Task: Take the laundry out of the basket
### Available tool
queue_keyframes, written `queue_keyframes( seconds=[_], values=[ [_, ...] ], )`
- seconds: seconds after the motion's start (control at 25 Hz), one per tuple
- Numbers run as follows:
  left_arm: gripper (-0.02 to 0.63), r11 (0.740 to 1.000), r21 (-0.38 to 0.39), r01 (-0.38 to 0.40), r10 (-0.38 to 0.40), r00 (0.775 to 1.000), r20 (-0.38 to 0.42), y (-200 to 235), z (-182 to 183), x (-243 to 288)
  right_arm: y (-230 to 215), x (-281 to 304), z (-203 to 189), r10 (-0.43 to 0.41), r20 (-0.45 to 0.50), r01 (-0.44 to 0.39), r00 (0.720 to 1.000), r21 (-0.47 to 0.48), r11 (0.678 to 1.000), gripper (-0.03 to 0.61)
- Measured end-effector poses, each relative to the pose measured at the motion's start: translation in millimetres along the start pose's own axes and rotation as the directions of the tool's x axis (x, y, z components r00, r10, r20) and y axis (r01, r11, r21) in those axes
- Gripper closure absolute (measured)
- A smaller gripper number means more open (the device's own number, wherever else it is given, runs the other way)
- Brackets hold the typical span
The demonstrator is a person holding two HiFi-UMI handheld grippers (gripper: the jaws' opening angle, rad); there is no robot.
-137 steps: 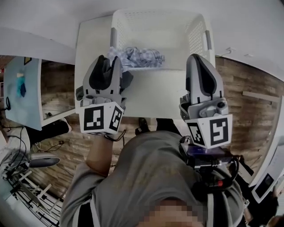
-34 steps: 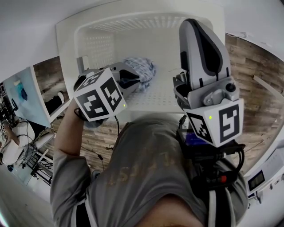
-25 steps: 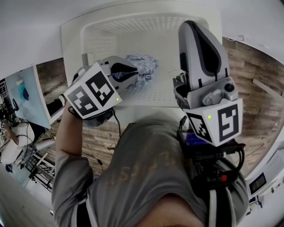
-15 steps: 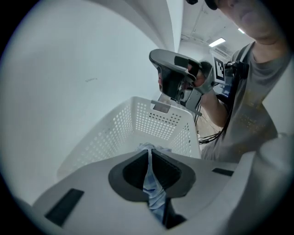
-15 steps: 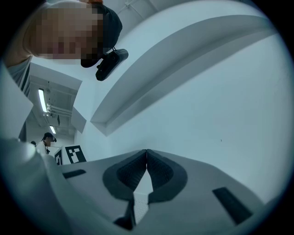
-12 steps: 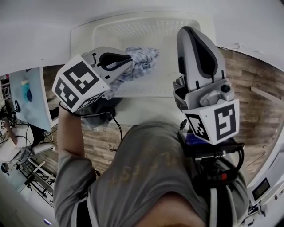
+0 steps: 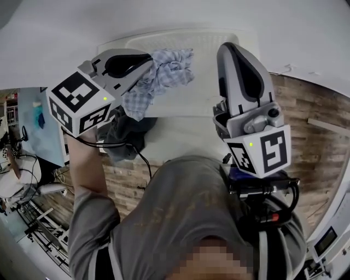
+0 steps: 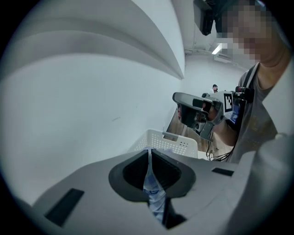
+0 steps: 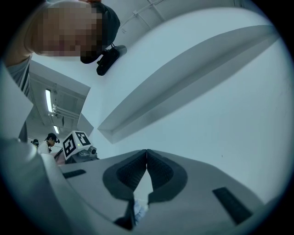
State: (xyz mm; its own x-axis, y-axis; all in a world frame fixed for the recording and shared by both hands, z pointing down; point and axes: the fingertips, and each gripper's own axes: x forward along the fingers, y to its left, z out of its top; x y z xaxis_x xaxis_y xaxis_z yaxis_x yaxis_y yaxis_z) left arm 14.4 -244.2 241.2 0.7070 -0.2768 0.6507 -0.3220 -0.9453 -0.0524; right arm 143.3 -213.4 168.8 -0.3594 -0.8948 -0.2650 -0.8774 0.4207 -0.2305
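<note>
Torso in a grey shirt (image 7: 180,219) fills the near edge of the head view, with the two hand-held tools raised in front of it. Right gripper (image 7: 235,52), on the right, stands nearest, its marker cube (image 7: 262,156) toward the wearer and its jaws pointing away and slightly upward. In its own view the pad tips touch each other, closed, and a small pale scrap low behind the pads is too small to identify. Left gripper (image 7: 146,61), on the left, points down and toward the right, its jaws narrowed almost together on a fold of blue-and-white checked cloth (image 7: 167,68). The left gripper view shows this fabric as a thin strip pressed between the two pads and trailing down below them. The rest of the checked cloth bunches just beyond the jaw tips and hangs beneath them, over the left part of the white perforated basket (image 7: 208,41); whether its lower end touches the basket cannot be told. Beneath both tools lies a white table (image 7: 186,139), and the basket stands on its far part, close to a pale room wall (image 7: 164,13). Plank floor (image 7: 306,109) shows to the right and left of the table.
</note>
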Motion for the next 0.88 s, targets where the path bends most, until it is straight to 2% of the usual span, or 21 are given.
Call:
queue_keyframes(
  seconds=[0.32, 0.56, 0.72, 0.88],
  values=[
    [0.584, 0.993, 0.020, -0.119, 0.115, 0.985, 0.132, 0, 51, -57, 17, -26, 16, 0.029, 0.047, -0.028, 0.998, -0.013, 1.000, 0.571],
    [0.584, 0.979, 0.050, -0.195, 0.182, 0.963, 0.199, -24, 81, -82, 17, -60, 19, 0.036, 0.070, -0.035, 0.997, -0.017, 0.999, 0.571],
    [0.584, 0.971, 0.051, -0.234, 0.216, 0.946, 0.241, -31, 87, -100, 21, -71, 19, 0.035, 0.086, -0.034, 0.996, -0.021, 0.999, 0.571],
    [0.584, 0.972, -0.011, -0.235, 0.228, 0.930, 0.289, -20, 76, -97, 9, -79, -11, 0.004, 0.038, -0.004, 0.999, -0.003, 1.000, 0.571]
  ],
)
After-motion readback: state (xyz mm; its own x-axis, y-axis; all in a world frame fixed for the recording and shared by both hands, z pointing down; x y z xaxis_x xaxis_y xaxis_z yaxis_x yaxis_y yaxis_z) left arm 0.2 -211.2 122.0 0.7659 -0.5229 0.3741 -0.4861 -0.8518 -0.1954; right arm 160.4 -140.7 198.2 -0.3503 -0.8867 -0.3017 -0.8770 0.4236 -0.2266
